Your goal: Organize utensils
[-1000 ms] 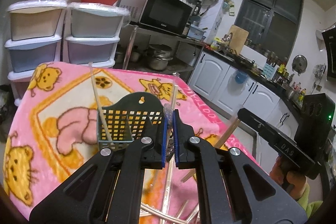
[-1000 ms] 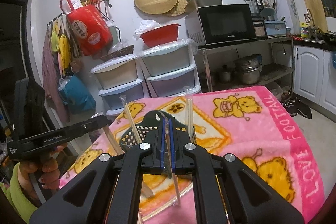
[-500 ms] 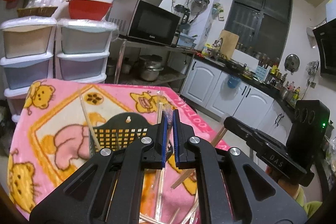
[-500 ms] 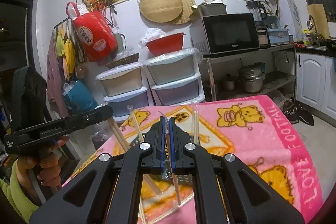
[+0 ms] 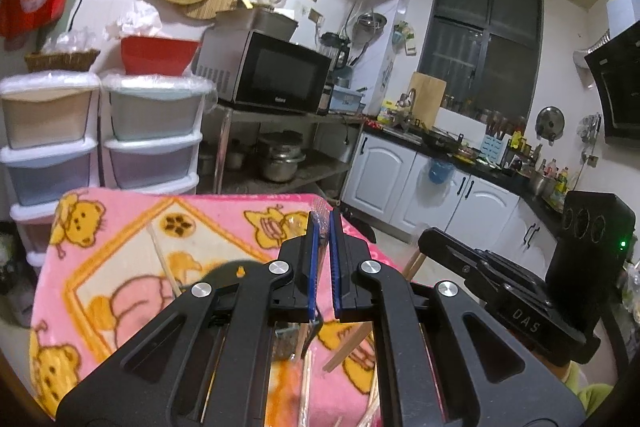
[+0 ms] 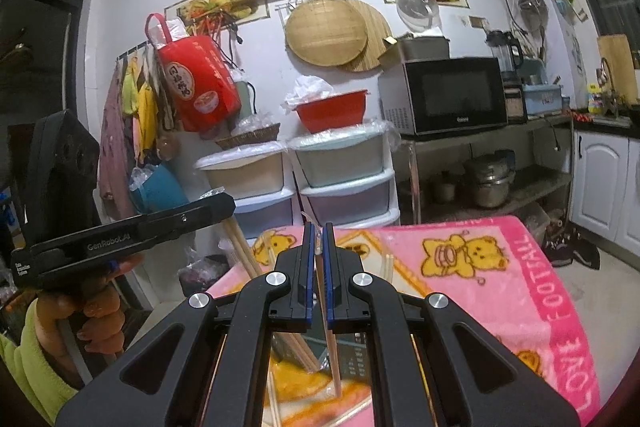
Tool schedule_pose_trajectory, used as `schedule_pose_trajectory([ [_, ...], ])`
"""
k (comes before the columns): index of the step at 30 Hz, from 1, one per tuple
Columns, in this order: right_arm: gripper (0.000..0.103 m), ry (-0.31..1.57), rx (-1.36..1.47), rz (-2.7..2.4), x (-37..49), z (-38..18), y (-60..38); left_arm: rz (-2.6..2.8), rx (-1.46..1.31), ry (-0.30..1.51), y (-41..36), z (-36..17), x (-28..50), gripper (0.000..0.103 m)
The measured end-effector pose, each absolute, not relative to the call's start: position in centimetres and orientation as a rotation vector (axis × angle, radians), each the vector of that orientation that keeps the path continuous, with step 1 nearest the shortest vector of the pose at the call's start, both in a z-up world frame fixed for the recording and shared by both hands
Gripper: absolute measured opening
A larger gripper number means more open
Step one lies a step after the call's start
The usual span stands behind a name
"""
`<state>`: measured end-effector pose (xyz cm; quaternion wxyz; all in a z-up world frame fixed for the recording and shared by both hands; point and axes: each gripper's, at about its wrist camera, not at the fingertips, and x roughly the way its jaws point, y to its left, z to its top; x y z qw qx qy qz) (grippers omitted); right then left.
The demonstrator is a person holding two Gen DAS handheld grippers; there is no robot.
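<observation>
1. Right wrist view: right gripper (image 6: 318, 255) is clamped on a wrapped chopstick (image 6: 329, 343) that hangs below the jaws toward the mesh utensil basket (image 6: 356, 355).
2. Left wrist view: left gripper (image 5: 325, 255) pinches a clear-wrapped utensil (image 5: 320, 217); its kind cannot be told.
3. Risk: both grips are thin and the wrappers slick, so an item could swivel or slip out if tilted.
4. Risk: the basket is largely hidden behind the jaws, so a release could miss its compartment.
5. Surroundings: loose chopsticks (image 5: 348, 349) lie on the pink bear blanket (image 5: 120, 267) near the basket and could snag a lowered item; the two grippers work close together.
</observation>
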<state>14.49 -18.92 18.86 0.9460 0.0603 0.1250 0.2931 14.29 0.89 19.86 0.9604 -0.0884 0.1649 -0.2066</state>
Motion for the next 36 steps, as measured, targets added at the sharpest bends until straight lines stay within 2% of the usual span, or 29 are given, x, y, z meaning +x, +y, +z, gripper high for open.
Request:
schedule_pose_trajectory([
  [18,0.004,0.153,0.087,0.602,16.3,23.5,-17.6,-0.367,-0.164,0.239,2.4,23.7,15.9,0.003],
  [36,0.004,0.164,0.116,0.590,20.2,24.3,-16.4,-0.313,-0.212,0.295,3.7,20.4,19.5,0.003],
])
